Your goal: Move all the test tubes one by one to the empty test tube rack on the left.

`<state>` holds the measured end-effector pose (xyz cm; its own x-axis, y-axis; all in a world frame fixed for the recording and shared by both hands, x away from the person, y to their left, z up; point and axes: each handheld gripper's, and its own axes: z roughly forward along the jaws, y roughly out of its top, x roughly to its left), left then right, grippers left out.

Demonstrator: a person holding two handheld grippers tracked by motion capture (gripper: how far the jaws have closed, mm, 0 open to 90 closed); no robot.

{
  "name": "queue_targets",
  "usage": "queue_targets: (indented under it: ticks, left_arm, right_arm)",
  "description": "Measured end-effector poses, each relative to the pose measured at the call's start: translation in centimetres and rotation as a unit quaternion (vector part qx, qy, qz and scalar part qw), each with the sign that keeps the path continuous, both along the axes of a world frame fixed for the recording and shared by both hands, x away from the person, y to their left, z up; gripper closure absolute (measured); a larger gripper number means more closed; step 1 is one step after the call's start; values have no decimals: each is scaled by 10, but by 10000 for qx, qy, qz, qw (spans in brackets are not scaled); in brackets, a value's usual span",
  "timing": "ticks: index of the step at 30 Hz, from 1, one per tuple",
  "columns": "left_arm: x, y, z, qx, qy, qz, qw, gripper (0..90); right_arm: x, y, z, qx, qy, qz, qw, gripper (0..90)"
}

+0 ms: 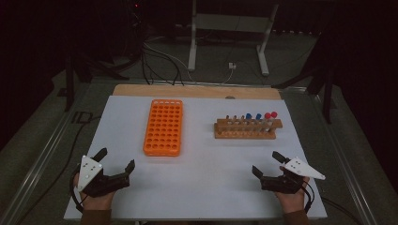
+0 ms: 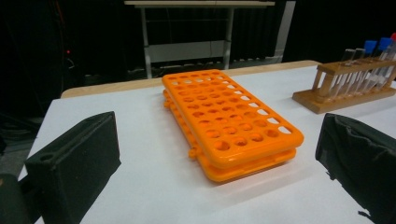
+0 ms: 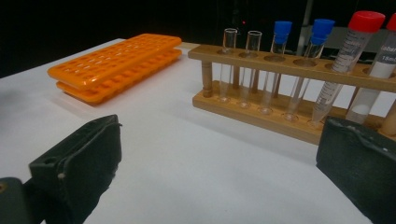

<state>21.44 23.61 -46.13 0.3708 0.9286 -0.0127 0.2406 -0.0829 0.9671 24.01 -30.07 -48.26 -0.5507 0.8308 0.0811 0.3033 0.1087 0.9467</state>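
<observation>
**Two racks ahead, nothing in my jaws**

Two grippers rest low at the near edge of the white table, and both are spread wide with nothing between them: my left gripper sits in front of the orange rack, my right gripper in front of the wooden rack.

I judge this as the very start, the reach not yet begun. The orange rack lies flat at the middle-left of the table, its holes bare, its long axis running away from me toward the far edge. The wooden rack stands to its right, well apart, long axis across the table. In it the tubes are upright, mouths and caps up, leaning slightly: clear open ones at the left end, then blue-capped tubes, then a red-capped tube at the right.

The likely next move (moving a tube across to the orange rack) calls for my right gripper to come forward and close on one tube just above the wooden top bar, without knocking its neighbours, then lift straight up along the tube's own axis.
</observation>
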Motion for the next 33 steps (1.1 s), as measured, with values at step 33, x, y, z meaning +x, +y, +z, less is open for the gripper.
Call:
queue_targets:
  ticks: [33]
  left_arm:
    - [1,-6,-5,3,-5,83,10000,6]
  right_arm:
    - [27,1,40,-202,-209,-163,9994,3]
